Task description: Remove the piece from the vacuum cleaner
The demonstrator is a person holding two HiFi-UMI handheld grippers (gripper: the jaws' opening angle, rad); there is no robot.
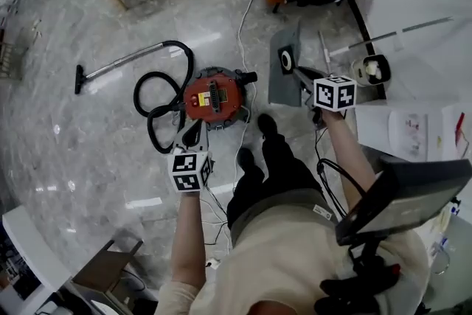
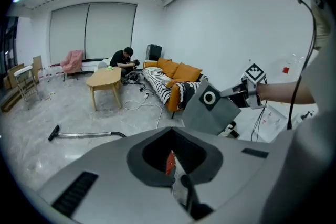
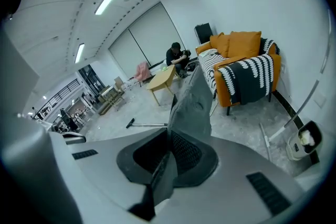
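The right tongs (image 1: 299,74) are clenched on the edge of the grey piece (image 1: 286,48), a flat bag-like panel with a black-ringed round opening. They hold it in the air, clear of the red vacuum cleaner (image 1: 214,97), which sits on the marble floor (image 1: 88,151) to its left. The left tongs (image 1: 192,135) are clamped together with nothing between them, over the cleaner's near side. The black hose (image 1: 156,96) loops beside the cleaner's body.

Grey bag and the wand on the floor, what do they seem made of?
The bag is probably felt-like fabric: matte grey, faintly creased. Its black collar looks like stiff card or plastic. The wand is likely metal: silvery with a sheen.
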